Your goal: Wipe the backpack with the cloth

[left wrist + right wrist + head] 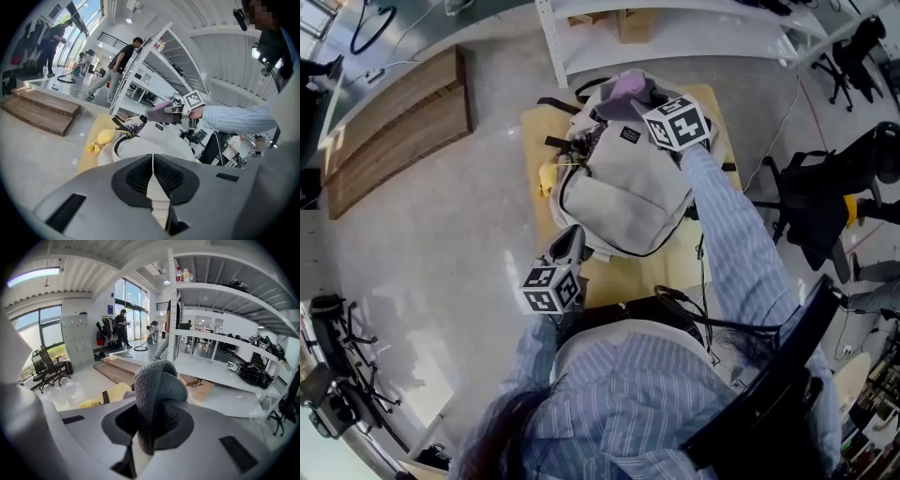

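Two grippers share the work: the left gripper [569,246] is closed on the near edge of the backpack [623,192] on the table [623,274] (good for tension), the right gripper [153,434] clamps the cloth [159,385] at its far top, so firm strokes toward the pinned edge should suit.

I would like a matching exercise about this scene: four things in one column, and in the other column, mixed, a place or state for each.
Things
1. cloth
2. backpack
3. yellow charm
4. left gripper

Places or states
A. lies on the tan table
B. at the backpack's near corner, tongs shut
C. pinched in the tongs of the right gripper
D. at the backpack's left edge

Pairs: 1-C, 2-A, 3-D, 4-B
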Demonstrator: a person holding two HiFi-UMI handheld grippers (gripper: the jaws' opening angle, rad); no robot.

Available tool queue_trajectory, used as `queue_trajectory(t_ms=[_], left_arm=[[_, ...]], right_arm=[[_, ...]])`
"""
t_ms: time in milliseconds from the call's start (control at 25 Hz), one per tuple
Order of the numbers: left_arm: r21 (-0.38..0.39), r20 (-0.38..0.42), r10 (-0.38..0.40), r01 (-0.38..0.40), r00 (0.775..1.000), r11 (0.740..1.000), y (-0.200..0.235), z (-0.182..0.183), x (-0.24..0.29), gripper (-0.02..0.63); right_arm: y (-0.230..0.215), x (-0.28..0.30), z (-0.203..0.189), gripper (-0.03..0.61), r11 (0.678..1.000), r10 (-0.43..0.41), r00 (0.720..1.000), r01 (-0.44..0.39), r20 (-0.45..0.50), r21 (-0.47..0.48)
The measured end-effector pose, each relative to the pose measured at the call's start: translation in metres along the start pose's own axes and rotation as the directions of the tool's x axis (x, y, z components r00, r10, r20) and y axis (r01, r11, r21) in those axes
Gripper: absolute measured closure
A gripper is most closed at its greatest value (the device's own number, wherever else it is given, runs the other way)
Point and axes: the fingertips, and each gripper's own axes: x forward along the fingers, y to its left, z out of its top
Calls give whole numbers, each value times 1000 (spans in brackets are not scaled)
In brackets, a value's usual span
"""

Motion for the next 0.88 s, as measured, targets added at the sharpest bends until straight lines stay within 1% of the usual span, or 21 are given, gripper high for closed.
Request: queue_trajectory(t_ms=[160, 480, 680, 880], left_arm=[[10, 1, -18, 18, 1000, 1000, -4, 5, 6, 603], [59, -27, -83, 84, 996, 995, -35, 3, 23, 603], [80, -53, -118, 122, 992, 989, -57, -6, 29, 603], [91, -71, -143, 150, 987, 985, -74, -12, 34, 603]], right_arm=[[-16, -34, -29, 537, 999, -27, 1000, 27, -7, 43], [-50, -126, -99, 537, 988, -108, 993, 111, -35, 109], [-69, -173, -146, 537, 969, -164, 984, 174, -70, 173], [-78, -201, -189, 537, 950, -195, 973, 219, -122, 222]])
